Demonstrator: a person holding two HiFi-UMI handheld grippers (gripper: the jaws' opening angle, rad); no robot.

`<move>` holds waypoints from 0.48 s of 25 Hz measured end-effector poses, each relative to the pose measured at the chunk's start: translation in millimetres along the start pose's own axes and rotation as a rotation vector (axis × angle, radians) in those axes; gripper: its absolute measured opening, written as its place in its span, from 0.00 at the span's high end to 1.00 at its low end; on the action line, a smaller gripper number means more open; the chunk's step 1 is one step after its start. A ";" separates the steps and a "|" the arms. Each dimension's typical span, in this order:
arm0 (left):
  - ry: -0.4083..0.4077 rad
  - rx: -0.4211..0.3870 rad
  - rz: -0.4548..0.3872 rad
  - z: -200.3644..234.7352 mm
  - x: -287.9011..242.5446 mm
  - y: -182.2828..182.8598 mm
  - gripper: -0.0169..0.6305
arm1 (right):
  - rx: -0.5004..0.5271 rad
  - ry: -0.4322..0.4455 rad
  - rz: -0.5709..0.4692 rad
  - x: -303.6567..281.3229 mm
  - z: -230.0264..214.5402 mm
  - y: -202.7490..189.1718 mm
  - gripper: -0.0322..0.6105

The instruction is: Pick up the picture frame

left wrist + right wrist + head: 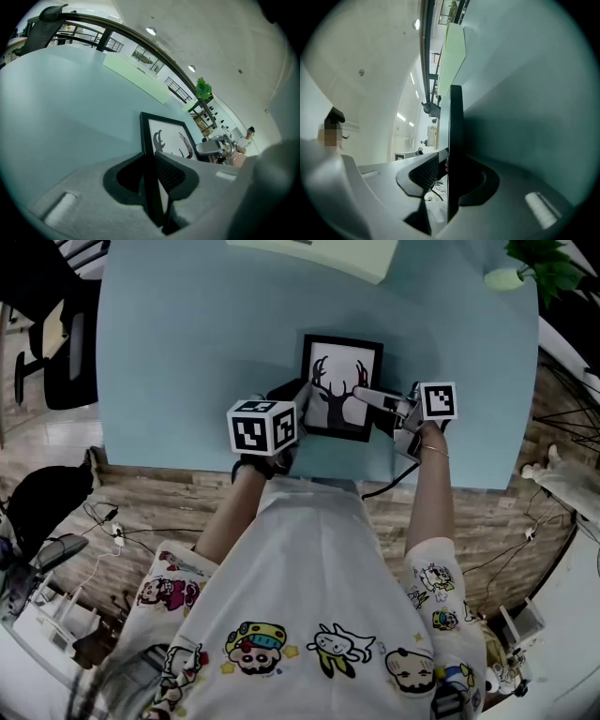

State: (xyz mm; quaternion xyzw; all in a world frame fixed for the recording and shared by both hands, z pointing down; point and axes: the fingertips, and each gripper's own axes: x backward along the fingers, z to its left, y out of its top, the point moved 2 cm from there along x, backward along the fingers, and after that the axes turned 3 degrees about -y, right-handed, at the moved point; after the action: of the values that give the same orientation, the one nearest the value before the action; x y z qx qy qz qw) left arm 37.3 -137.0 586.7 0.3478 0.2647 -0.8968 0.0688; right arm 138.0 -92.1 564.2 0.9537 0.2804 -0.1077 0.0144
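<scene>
Pale blue table (187, 352), broad matte top, stood on wood-plank flooring. At the far edge, near the middle, a flat pale green slab (323, 251) lay on the top, partly cut off from sight. At the far right corner sat a small white pot (504, 278) with a leafy green plant. Close to the near edge was a black picture frame (339, 385) with an antler print. Could not tell whether it lay flat on the top.

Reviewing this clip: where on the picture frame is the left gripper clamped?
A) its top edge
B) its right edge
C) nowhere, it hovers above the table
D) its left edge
D: in the head view the left gripper sits at the left side of the picture frame, and the left gripper view shows its jaws closed on that side bar.
</scene>
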 end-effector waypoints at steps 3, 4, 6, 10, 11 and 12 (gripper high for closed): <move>0.000 0.000 -0.001 -0.2 1.0 1.0 0.86 | 0.017 -0.023 0.010 -4.4 0.1 0.4 0.77; 0.000 0.000 -0.001 -0.3 1.0 0.9 0.86 | 0.019 -0.036 0.011 -4.7 -1.2 -0.2 0.80; -0.002 -0.001 -0.001 -0.2 0.4 0.4 0.86 | 0.022 -0.059 0.008 -4.5 -4.7 -1.1 0.85; -0.004 0.000 -0.001 0.3 0.2 0.2 0.86 | 0.028 -0.068 -0.006 -5.4 -5.4 -1.2 0.88; -0.003 0.000 -0.001 0.2 0.5 0.3 0.86 | 0.026 -0.069 -0.009 -5.4 -5.1 -1.3 0.88; -0.003 0.001 -0.001 0.2 0.7 0.5 0.86 | 0.025 -0.069 -0.012 -5.3 -4.9 -1.3 0.88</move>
State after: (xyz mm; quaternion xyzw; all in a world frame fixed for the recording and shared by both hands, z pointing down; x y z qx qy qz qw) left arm 36.9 -137.5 586.1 0.3466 0.2643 -0.8974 0.0685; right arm 134.0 -93.4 570.1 0.9479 0.2839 -0.1439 0.0113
